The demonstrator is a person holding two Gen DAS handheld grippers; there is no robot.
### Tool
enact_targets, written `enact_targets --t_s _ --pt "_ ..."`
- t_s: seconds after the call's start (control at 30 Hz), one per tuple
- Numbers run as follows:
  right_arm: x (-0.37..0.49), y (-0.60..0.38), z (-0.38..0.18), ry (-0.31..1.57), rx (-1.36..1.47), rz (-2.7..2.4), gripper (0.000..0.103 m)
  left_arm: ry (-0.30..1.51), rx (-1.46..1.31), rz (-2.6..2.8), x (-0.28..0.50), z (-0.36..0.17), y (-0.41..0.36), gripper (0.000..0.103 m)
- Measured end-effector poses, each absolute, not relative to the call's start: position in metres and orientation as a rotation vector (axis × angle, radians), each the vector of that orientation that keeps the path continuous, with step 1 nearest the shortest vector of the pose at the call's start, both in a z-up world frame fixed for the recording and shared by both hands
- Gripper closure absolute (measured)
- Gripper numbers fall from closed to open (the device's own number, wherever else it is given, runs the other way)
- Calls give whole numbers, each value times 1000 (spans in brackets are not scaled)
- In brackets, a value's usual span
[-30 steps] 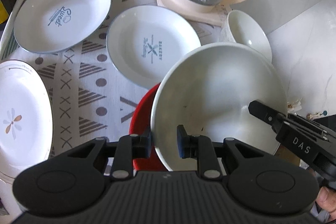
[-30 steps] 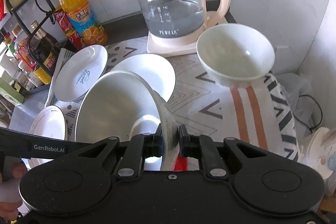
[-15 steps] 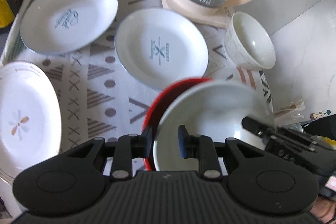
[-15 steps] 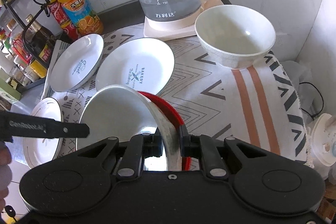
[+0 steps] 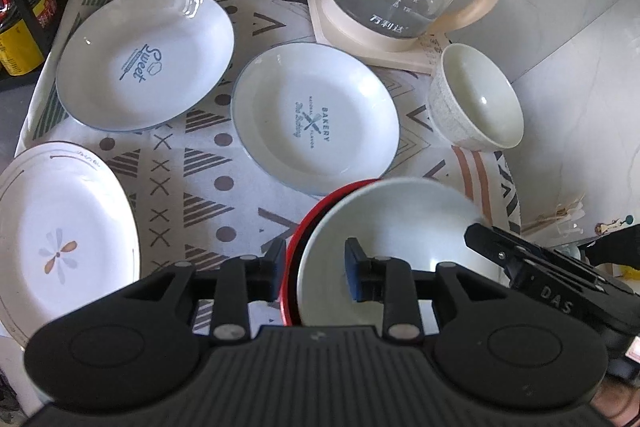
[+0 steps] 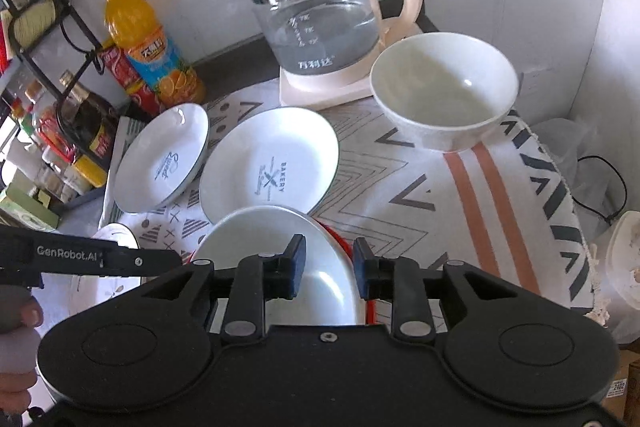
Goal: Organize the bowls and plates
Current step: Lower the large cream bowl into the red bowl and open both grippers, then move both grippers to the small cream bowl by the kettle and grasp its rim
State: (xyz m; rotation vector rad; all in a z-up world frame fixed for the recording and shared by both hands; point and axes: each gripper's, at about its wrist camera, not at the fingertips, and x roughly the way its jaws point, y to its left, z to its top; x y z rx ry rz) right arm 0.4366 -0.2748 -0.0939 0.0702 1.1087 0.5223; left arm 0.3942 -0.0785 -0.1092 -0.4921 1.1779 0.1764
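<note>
A large white bowl [image 5: 400, 227] sits nested in a red bowl [image 5: 304, 227] at the near edge of the patterned cloth; both also show in the right wrist view, white [image 6: 280, 239] and red [image 6: 340, 239]. My left gripper [image 5: 314, 269] is open, its fingers astride the bowls' left rims. My right gripper [image 6: 329, 267] is open, astride the right rims. A smaller white bowl [image 5: 476, 99] stands at the far right. The "Bakery" plate [image 5: 316, 123], the "Sweet" plate [image 5: 144, 59] and a flower plate [image 5: 60, 239] lie flat on the cloth.
A glass kettle [image 6: 324, 19] on its cream base stands at the back. An orange juice bottle [image 6: 148, 47], cans and a rack of sauce bottles [image 6: 60, 115] stand at the back left. A white wall [image 5: 580, 87] bounds the right side.
The white bowl came down from a tilted, lifted position into the red bowl. Both grippers, which were shut on its rim, have opened.
</note>
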Motion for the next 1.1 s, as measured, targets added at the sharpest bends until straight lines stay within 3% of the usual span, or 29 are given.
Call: enact_targets --t_s 0.13,0.33,0.43,0.63,0.77,1.1 --pt "439 -284 -89 1096 101 505 71 1149 -473 147 401 -103 -86 60" --pt "444 -299 -88 1080 133 455 67 1124 -452 128 415 -98 -96 53" --pt "448 -309 -85 1059 157 435 51 1118 -444 111 423 -97 -102 52" --pt "461 -328 -87 1034 188 363 47 1105 -425 87 443 -98 -113 51" --pt "470 -341 -88 1011 203 303 32 1092 -408 74 458 -101 -121 50" --pt "498 -365 -98 1000 262 230 32 1068 -393 62 505 -108 -137 40"
